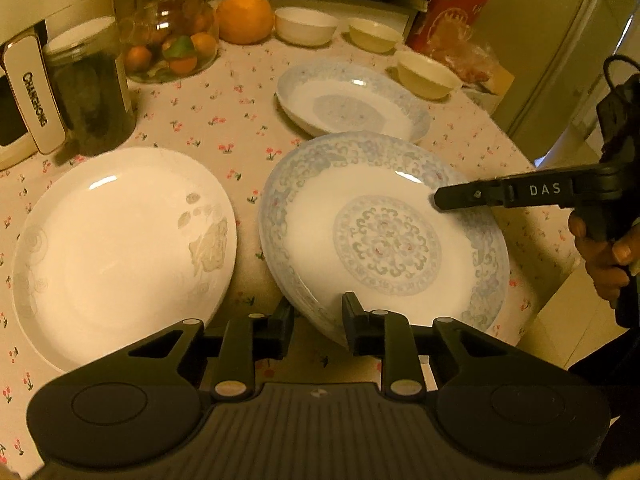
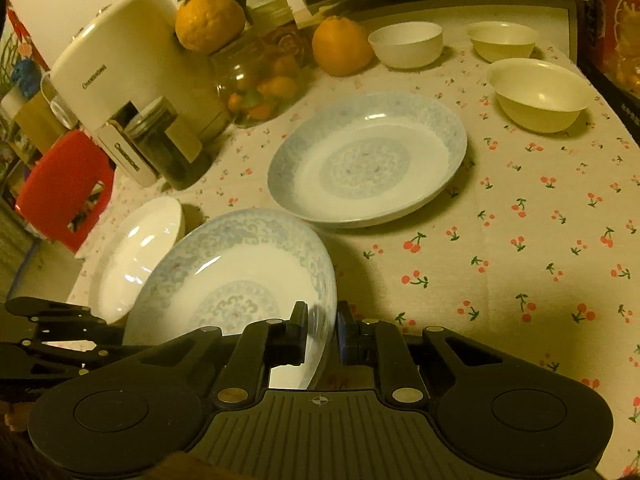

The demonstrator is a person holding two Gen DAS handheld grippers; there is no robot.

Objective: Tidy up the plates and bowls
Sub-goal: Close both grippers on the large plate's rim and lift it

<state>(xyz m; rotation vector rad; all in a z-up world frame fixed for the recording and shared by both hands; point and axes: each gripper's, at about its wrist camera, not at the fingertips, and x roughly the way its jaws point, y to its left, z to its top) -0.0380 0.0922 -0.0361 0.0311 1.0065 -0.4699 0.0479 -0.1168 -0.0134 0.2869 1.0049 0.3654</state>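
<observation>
A blue-patterned plate point(image 1: 384, 240) point(image 2: 236, 280) is tilted above the cherry-print tablecloth, held from two sides. My left gripper point(image 1: 318, 320) is shut on its near rim. My right gripper point(image 2: 322, 332) is shut on the opposite rim and shows in the left wrist view as a black finger point(image 1: 460, 196) over the plate's right edge. A second blue-patterned plate point(image 1: 352, 100) point(image 2: 368, 160) lies flat just behind. A white plate point(image 1: 120, 248) point(image 2: 136, 252) lies to the left. Three small bowls point(image 1: 306, 26) point(image 1: 374, 34) point(image 1: 428, 74) stand at the back.
A white appliance point(image 2: 132, 64), a dark jar point(image 1: 92, 96), a glass jar of fruit point(image 1: 172, 40) and an orange point(image 1: 244, 14) crowd the back left. A red box point(image 1: 452, 12) stands back right. The table edge point(image 1: 532, 160) runs close on the right. A red stool point(image 2: 64, 184) is beyond.
</observation>
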